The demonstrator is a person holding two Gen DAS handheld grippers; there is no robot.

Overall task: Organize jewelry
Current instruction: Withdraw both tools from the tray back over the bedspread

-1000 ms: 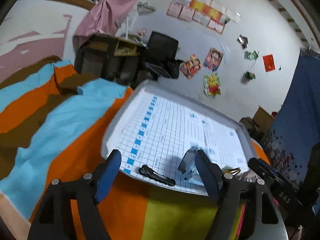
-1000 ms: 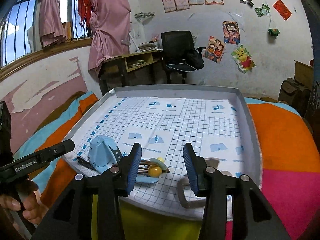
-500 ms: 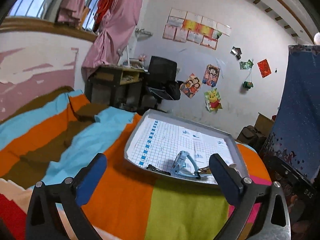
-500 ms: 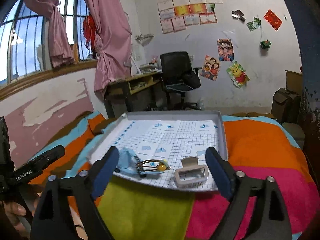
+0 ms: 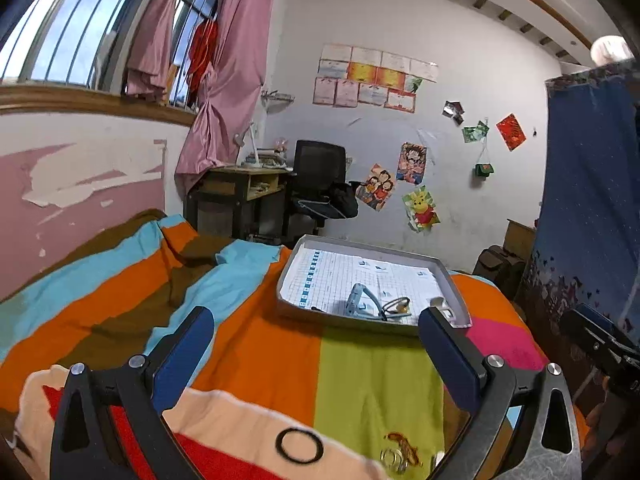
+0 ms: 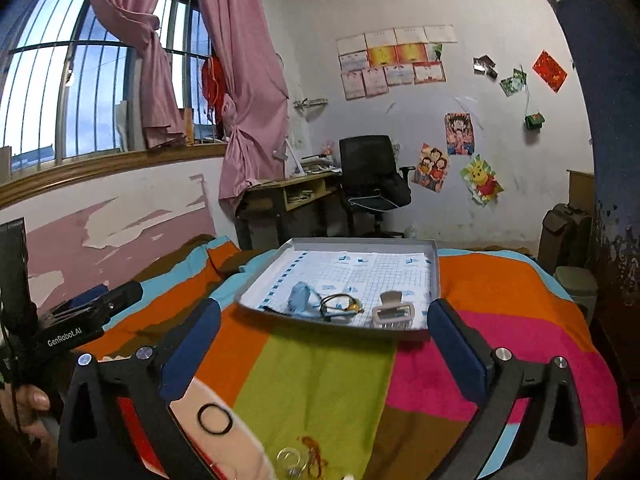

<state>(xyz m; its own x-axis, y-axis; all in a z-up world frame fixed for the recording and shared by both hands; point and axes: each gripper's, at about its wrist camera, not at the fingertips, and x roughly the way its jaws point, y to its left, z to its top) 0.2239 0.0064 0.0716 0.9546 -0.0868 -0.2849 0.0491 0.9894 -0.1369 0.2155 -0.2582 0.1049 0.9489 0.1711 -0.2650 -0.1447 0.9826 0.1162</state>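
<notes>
Tray (image 6: 435,280) holds four pieces — one black ring (image 6: 215,418) outside; both hand-held grippers released, empty.

Daylight from barred window (image 6: 80,100) at left, dim room, fisheye-bent edges, blurred foreground

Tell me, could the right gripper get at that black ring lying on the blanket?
Probably yes: the right gripper is open and empty, and the black ring lies bare on the blanket just below it, with nothing between.
</notes>
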